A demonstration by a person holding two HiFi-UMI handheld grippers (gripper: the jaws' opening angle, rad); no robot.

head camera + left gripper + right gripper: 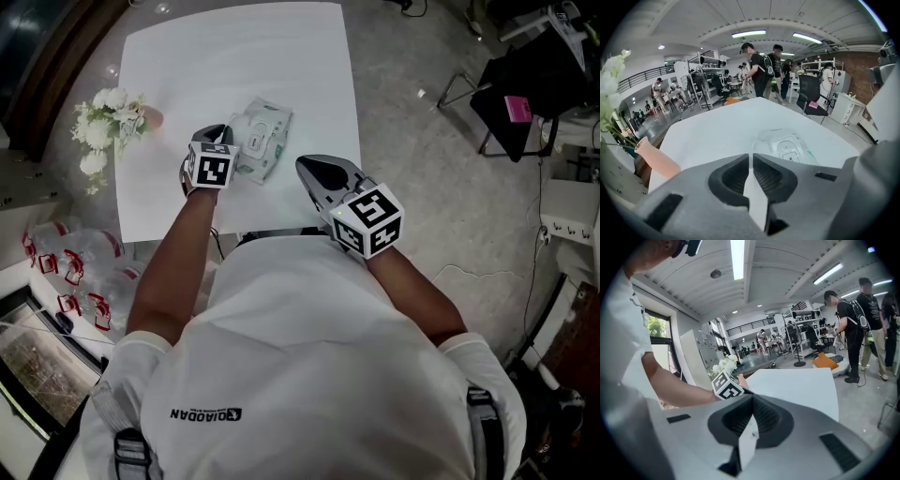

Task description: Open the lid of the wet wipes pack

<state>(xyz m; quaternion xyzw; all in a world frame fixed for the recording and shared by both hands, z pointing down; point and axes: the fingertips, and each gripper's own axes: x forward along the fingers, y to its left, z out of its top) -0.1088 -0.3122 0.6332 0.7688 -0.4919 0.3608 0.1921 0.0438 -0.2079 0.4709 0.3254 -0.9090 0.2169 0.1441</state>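
1. While the wet wipes pack (261,139) lay mid-bench on the white bench (281,56), the left gripper (217,131) sat just beside its left edge. Contact could not be told from the head view.
2. Key relation: in the left gripper view the pack (787,147) lay ahead and to the right of the left gripper (751,157), with its near edge hidden behind the right-hand finger. Reaching the lid (790,151) probably needed a short shift right and forward.
3. Pack's long axis ran away from the person, leaning slightly right in the head view. The lid (255,141) faced up and looked closed.
4. Left fingers (729,176) were almost together, a thin slit between the tips, nothing in it.
5. Right gripper (305,165) hung off the near right of the pack, clearly farther away than the left one, so the left was the nearer hand.
6. Right gripper (751,399) had its fingers together, empty.
7. View differences: only the head view showed both grippers against the pack. Only the left gripper view showed the lid outline close up. The right gripper view missed the pack entirely and showed the left gripper's marker cube (726,385), the forearm and the white flowers (723,364).
8. Flowers in a pink vase (150,117) stood well left of the pack, out of the way.
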